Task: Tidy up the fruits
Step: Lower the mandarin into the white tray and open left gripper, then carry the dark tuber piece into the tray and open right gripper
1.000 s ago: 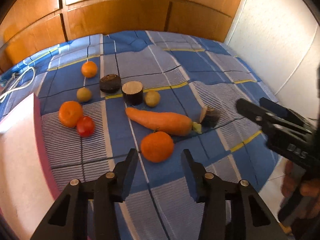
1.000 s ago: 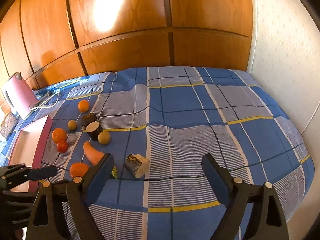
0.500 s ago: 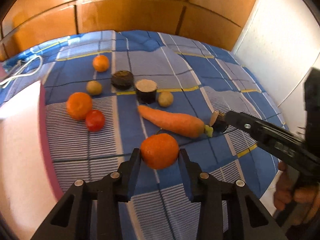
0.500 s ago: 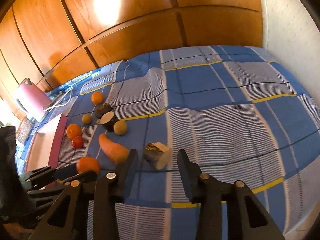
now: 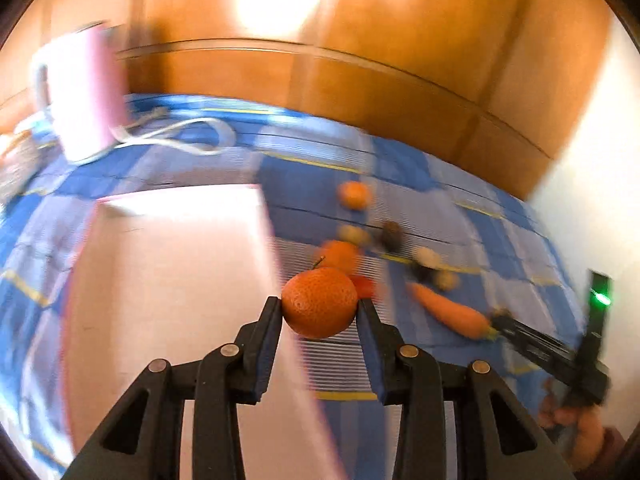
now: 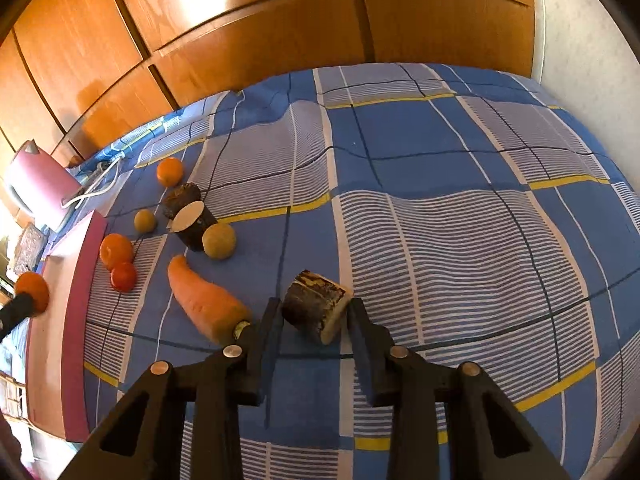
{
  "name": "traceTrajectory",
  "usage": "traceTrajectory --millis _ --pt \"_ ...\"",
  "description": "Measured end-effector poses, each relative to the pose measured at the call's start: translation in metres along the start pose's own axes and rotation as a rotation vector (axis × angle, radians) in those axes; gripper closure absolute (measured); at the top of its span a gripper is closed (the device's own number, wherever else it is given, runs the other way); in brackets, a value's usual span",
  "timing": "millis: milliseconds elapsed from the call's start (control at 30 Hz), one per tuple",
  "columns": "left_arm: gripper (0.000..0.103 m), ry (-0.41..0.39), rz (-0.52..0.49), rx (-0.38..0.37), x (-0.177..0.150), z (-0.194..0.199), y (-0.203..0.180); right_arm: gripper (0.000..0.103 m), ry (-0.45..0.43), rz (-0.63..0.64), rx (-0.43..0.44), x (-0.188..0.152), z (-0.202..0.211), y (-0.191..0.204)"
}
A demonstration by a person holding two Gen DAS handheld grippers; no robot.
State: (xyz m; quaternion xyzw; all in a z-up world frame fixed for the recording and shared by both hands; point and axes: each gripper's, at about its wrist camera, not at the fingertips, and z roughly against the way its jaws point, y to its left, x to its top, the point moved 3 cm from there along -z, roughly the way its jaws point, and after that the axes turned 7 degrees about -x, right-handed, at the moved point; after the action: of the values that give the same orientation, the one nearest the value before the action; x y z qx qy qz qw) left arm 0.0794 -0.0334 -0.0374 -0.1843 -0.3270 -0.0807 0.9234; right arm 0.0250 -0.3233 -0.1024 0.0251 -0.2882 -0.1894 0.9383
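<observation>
Bed (image 6: 420,152) with blue checked cover, carrot (image 6: 206,304) just left of the right hand-held gripper (image 6: 314,322), oranges, tomato, pink tray (image 6: 60,320) farther left

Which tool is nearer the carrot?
Right. The right tool sits beside the carrot tip; the left tool, holding an orange, is over the pink tray.

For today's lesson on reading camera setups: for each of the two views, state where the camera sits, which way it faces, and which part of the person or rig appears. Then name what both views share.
Left wrist: sits on the left gripper, facing along its fingers toward the pink tray; fingers clamp an orange; right gripper and hand at right edge.
Right wrist: sits on the right gripper, facing down at a dark cut chunk on the blue checked cloth.
Shared: the carrot, the held orange, pink tray, cloth.
</observation>
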Motion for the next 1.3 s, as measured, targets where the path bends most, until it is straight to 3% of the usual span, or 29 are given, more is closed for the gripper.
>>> traceTrajectory --millis 200,333,433,667,833,1300 --pt "0.064 0.018 0.102 0.166 -0.007 -0.002 0.059 0.071 -0.007 0.035 -0.019 0.001 0.001 0.003" --pt "0.061 0.012 0.137 0.187 -0.016 0.004 0.067 0.071 -0.022 0.069 -0.040 0.001 0.005 0.005" --pt "0.050 -0.007 0.144 0.185 -0.016 0.012 0.066 0.071 -0.030 0.071 -0.044 0.004 0.009 0.003" --pt "0.049 -0.034 0.122 0.179 -0.017 0.030 0.058 0.071 -0.075 0.095 -0.029 0.010 0.033 0.008" --pt "0.047 -0.043 0.110 0.193 -0.022 0.038 0.054 0.071 -0.093 0.186 0.024 0.010 0.048 0.038" --pt "0.040 -0.050 0.179 0.201 -0.034 0.052 0.074 0.071 0.005 0.537 0.327 -0.031 0.058 0.180"
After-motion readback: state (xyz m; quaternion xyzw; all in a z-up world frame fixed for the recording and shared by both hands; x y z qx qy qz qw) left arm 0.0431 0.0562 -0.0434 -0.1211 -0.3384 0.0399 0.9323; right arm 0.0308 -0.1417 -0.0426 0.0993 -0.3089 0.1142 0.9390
